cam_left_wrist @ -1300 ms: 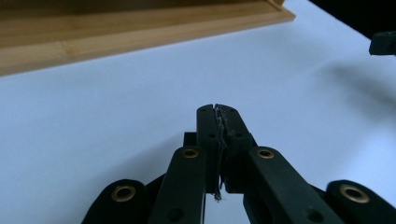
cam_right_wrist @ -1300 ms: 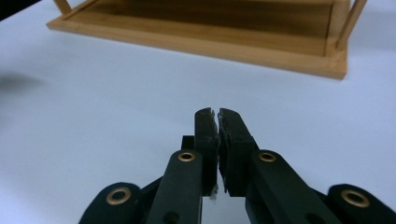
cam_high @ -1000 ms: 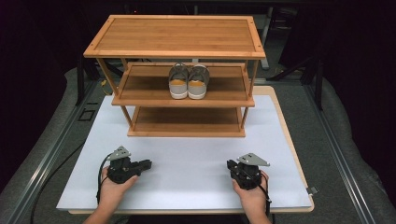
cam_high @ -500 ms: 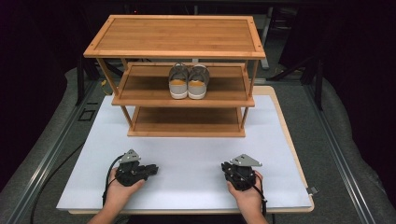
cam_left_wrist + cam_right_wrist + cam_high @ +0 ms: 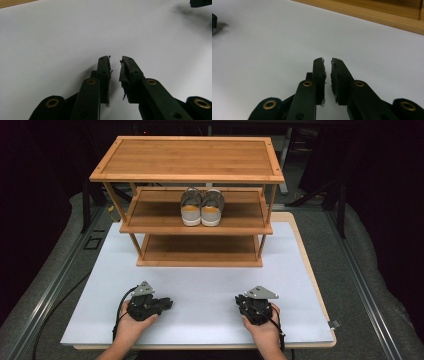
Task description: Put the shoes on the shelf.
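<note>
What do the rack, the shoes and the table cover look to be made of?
Rack: wood, likely bamboo, with fine streaked grain and a satin sheen. Shoes: grey fabric or suede uppers, unclear which; white, rubber-like soles. Table cover: smooth matte white sheet, perhaps laminate or plastic.

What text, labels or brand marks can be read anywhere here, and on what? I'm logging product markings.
None can be read. The shoes, the rack, the white mat and both tongs, left and right, show no legible words, numbers or signs.
</note>
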A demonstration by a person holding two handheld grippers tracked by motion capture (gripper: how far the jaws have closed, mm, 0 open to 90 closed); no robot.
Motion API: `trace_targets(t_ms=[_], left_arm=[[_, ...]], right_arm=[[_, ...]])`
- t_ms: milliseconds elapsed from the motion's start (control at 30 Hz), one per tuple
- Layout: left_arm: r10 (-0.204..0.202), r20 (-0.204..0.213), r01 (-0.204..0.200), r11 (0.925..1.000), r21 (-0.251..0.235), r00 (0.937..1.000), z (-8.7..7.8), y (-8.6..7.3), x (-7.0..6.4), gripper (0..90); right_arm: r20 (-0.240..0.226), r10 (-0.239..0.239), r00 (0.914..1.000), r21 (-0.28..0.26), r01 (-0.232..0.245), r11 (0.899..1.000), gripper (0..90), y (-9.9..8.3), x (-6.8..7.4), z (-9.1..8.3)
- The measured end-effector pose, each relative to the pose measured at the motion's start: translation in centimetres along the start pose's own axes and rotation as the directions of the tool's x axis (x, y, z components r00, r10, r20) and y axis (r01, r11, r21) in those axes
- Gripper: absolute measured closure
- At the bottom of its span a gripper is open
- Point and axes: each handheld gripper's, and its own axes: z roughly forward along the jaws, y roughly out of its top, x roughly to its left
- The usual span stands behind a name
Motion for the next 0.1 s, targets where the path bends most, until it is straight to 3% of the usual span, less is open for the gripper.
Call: trace_targets(t_ms=[100], left_arm=[[-0.009,0.002,0.009,1.0,-0.003,1.0,0.11,0.06,0.06,73.1]], right_arm=[[-0.002,0.009,1.0,0.0,-0.009,1.0,81.3,-0.12,-0.12,0.05]])
